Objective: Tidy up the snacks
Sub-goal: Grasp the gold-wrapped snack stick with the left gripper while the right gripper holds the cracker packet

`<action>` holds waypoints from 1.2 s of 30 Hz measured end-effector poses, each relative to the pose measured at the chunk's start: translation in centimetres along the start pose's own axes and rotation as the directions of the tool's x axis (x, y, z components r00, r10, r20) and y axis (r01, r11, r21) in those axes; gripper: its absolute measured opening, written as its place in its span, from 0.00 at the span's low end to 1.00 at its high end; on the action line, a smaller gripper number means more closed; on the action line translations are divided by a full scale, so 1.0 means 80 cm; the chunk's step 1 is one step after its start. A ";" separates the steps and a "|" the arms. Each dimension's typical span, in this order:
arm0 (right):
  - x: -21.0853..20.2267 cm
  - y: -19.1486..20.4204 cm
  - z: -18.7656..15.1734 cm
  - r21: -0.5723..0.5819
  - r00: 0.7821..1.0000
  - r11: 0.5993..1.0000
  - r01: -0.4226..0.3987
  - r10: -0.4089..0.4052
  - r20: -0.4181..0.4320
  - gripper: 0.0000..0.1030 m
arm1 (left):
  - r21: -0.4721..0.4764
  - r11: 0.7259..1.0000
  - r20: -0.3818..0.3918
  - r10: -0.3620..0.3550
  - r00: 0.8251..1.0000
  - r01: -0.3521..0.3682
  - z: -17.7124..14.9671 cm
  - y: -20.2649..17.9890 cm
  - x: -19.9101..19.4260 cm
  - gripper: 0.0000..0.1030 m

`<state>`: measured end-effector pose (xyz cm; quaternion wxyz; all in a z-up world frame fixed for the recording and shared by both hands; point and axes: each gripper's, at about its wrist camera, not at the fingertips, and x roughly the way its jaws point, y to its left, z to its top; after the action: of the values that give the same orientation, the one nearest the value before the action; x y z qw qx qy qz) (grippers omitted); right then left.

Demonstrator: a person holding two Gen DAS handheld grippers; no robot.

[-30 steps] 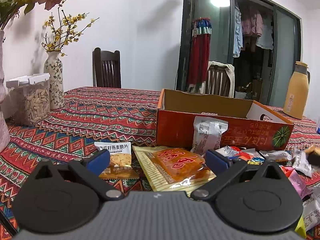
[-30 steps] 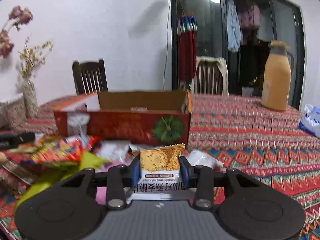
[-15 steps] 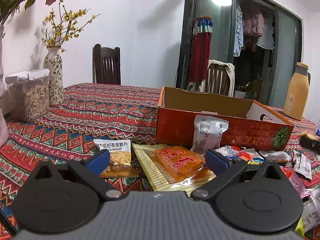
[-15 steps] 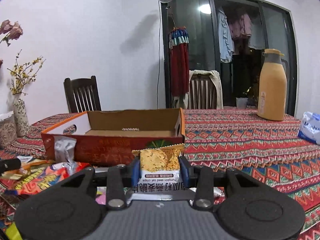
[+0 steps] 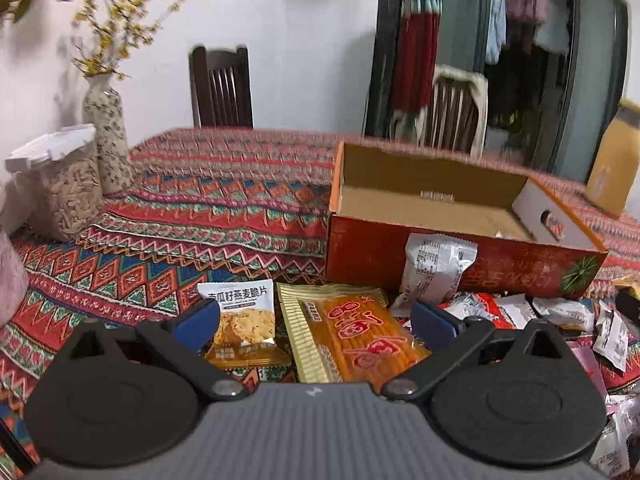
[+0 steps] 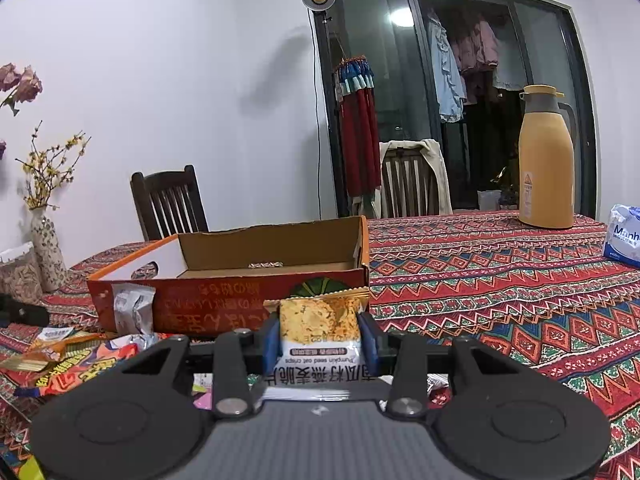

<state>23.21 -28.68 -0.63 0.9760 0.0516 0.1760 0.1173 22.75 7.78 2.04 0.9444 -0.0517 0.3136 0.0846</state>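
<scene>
The right gripper (image 6: pixel 320 338), clamped on a pumpkin seed oat crisps packet (image 6: pixel 318 336), has risen level with the cardboard box (image 6: pixel 224 304), likely its destination. The left gripper (image 5: pixel 316 318) hangs open over table snacks. Patterned red tablecloth (image 6: pixel 500 280); dining chairs, glass doors behind.

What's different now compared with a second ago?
The right gripper, clamped on the pumpkin seed oat crisps packet, has risen toward the cardboard box. The left gripper tilted down over the snack pile, open and empty. Nothing was grabbed or released.
</scene>
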 end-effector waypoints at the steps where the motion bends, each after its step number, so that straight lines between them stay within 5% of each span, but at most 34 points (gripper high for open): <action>1: 0.000 0.000 0.000 0.002 1.000 1.000 -0.002 0.002 0.001 0.39 | 0.006 1.000 -0.036 -0.002 0.999 0.003 0.007 -0.002 0.006 1.00; 10: -0.002 -0.003 0.000 0.015 1.000 1.000 -0.019 0.019 0.012 0.39 | 0.108 0.994 -0.267 0.043 0.963 -0.014 0.029 -0.031 0.065 1.00; 15: -0.005 -0.004 -0.001 0.018 0.999 0.999 -0.032 0.031 0.019 0.39 | 0.121 0.992 -0.329 0.059 0.943 -0.020 0.016 -0.032 0.080 1.00; 18: -0.006 -0.004 -0.001 0.019 0.999 0.999 -0.039 0.039 0.023 0.39 | 0.107 0.994 -0.347 0.041 0.937 -0.004 0.012 -0.031 0.081 0.87; 21: -0.007 -0.004 -0.001 0.021 0.999 0.999 -0.043 0.042 0.027 0.39 | 0.105 0.994 -0.367 0.015 0.930 0.026 0.011 -0.032 0.082 0.64; 26: -0.009 -0.005 -0.002 0.020 0.998 0.999 -0.046 0.045 0.032 0.39 | 0.110 0.993 -0.334 0.004 0.943 0.034 0.005 -0.031 0.070 0.38; 36: -0.010 -0.005 0.000 0.017 0.998 0.999 -0.044 0.043 0.040 0.39 | 0.132 0.991 -0.218 0.000 0.976 0.030 -0.013 -0.016 0.023 0.35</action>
<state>22.55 -29.24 -0.46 0.9760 0.0665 0.1564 0.1359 23.88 6.62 0.14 0.9064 0.0005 0.4194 0.0501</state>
